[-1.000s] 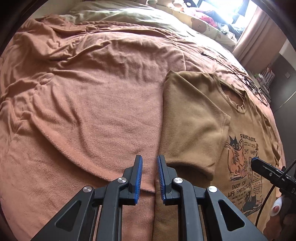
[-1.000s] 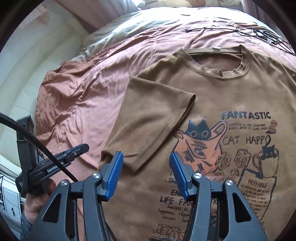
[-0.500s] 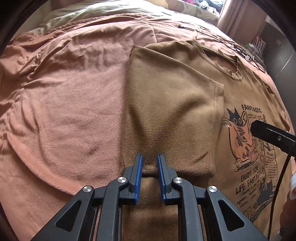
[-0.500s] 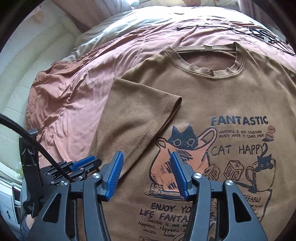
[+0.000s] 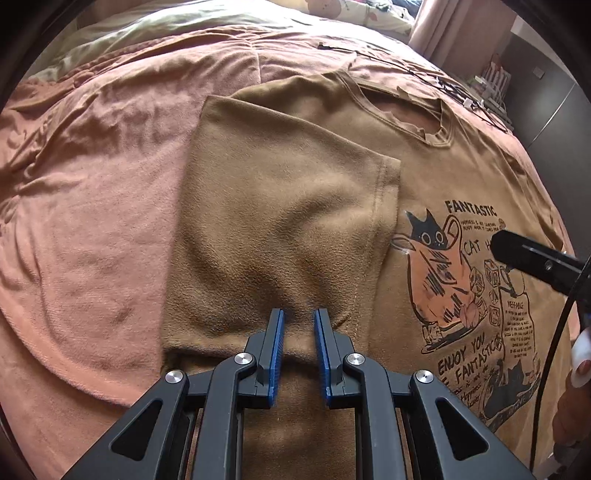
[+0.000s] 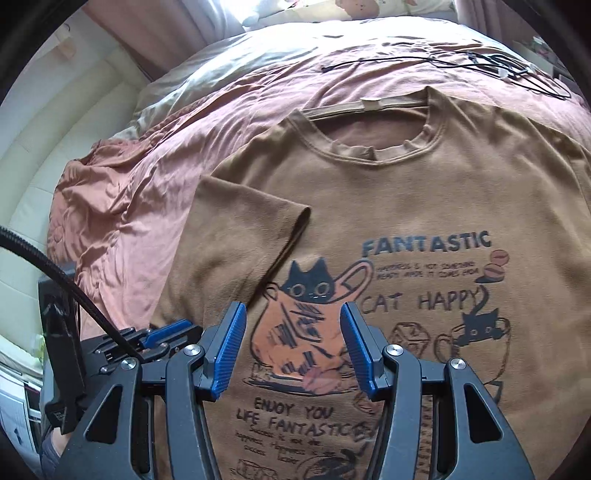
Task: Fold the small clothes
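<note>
A brown T-shirt point(image 5: 461, 177) with a cat print lies face up on the bed, its left sleeve point(image 5: 288, 206) folded inward over the chest. My left gripper point(image 5: 298, 317) points down over the lower hem of that folded sleeve. Its jaws stand a narrow gap apart with nothing pinched between them. My right gripper point(image 6: 291, 314) is open and hovers above the cat print point(image 6: 306, 332), empty. In the right wrist view the left gripper point(image 6: 162, 334) shows at the shirt's left edge. In the left wrist view one black finger of the right gripper point(image 5: 532, 258) reaches in from the right.
A wrinkled pink bedspread point(image 5: 103, 184) covers the bed around the shirt. Black cables point(image 6: 480, 62) lie beyond the collar. A pale duvet point(image 5: 147, 29) is bunched at the far end. A hand point(image 5: 580, 362) shows at the right edge.
My left gripper has moved from the bare bedspread over onto the folded sleeve, its gap unchanged. The right gripper has shifted slightly toward the cat print and stays open.
</note>
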Motion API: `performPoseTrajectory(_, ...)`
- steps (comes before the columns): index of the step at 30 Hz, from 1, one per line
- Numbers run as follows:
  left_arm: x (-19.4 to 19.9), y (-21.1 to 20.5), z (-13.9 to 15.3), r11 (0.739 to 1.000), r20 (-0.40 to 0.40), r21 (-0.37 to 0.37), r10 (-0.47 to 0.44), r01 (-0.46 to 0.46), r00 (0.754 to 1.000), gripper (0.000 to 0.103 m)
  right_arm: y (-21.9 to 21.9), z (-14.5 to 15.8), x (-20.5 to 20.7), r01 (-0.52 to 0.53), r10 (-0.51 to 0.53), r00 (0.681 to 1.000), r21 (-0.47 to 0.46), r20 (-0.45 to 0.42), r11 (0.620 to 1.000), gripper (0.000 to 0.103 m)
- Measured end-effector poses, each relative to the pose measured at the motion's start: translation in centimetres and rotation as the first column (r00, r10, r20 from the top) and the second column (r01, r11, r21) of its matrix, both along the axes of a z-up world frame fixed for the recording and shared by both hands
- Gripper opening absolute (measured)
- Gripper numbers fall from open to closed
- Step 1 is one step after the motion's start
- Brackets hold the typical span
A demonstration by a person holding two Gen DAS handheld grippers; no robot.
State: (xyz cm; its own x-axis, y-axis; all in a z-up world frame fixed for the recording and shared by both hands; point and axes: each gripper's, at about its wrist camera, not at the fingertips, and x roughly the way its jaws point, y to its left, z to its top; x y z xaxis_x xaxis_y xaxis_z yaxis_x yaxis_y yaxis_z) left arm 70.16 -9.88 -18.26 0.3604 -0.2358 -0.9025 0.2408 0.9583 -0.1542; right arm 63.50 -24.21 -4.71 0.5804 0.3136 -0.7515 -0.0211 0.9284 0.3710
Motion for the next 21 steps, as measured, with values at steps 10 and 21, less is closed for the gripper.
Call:
performPoseTrajectory(10,-0.4,1.6,2.6,0.999,0.016,-0.030,-0.024,0.024,1.000,0.019,-5.7,1.6,-3.2,0.062,-0.060,0.998,-0.057,0.027,0.996,0.051)
performPoseTrajectory(21,-4.7,1.2,8.4,0.998,0.088,-0.040,0.055,-0.052,0.995,0.059,-9.0,7.3,-10.8,0.133,-0.125,0.990,-0.125,0.071,0.983,0.072)
